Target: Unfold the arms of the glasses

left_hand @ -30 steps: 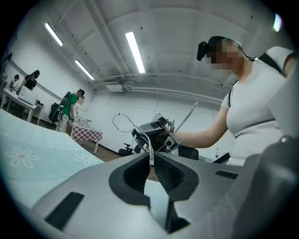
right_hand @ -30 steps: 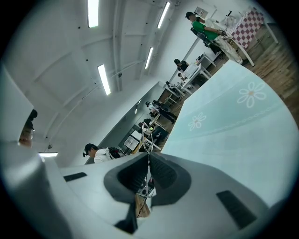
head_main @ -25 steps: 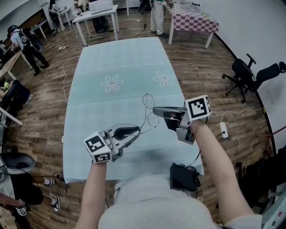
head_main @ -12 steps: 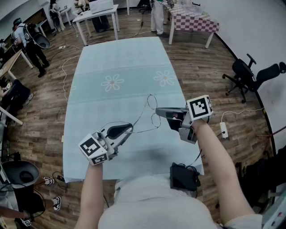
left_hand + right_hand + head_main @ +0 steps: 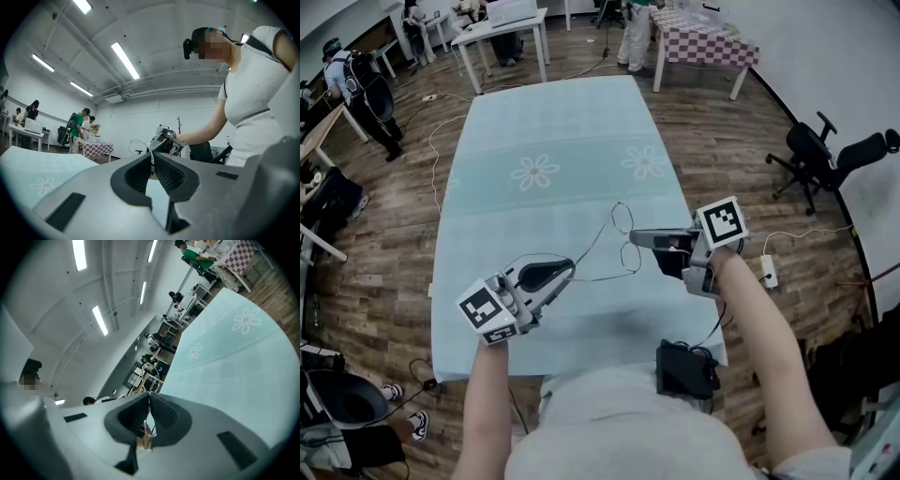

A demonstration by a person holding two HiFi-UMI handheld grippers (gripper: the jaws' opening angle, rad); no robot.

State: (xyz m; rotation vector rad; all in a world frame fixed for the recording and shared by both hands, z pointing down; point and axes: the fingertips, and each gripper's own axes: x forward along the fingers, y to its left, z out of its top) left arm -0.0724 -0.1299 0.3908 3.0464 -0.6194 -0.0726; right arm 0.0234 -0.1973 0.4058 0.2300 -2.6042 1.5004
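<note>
Thin wire-framed glasses (image 5: 623, 236) hang in the air above the pale green tablecloth (image 5: 553, 141), between my two grippers. My right gripper (image 5: 632, 237) is shut on the frame near the lenses, and the wire shows pinched between its pads (image 5: 149, 401). My left gripper (image 5: 573, 269) is shut on the end of one long arm of the glasses (image 5: 592, 246), which stretches out from the lenses toward it. In the left gripper view that arm (image 5: 151, 155) runs from between the shut jaws toward the right gripper (image 5: 164, 140).
The table's near edge (image 5: 581, 361) lies just below my hands. A black pouch (image 5: 684, 370) sits at my waist. An office chair (image 5: 825, 155) stands on the wood floor to the right, with more tables (image 5: 502, 33) and people at the far end.
My left gripper has drawn away to the lower left with the arm's end, and the arm now stretches further from the lenses. The right gripper has stayed nearly in place.
</note>
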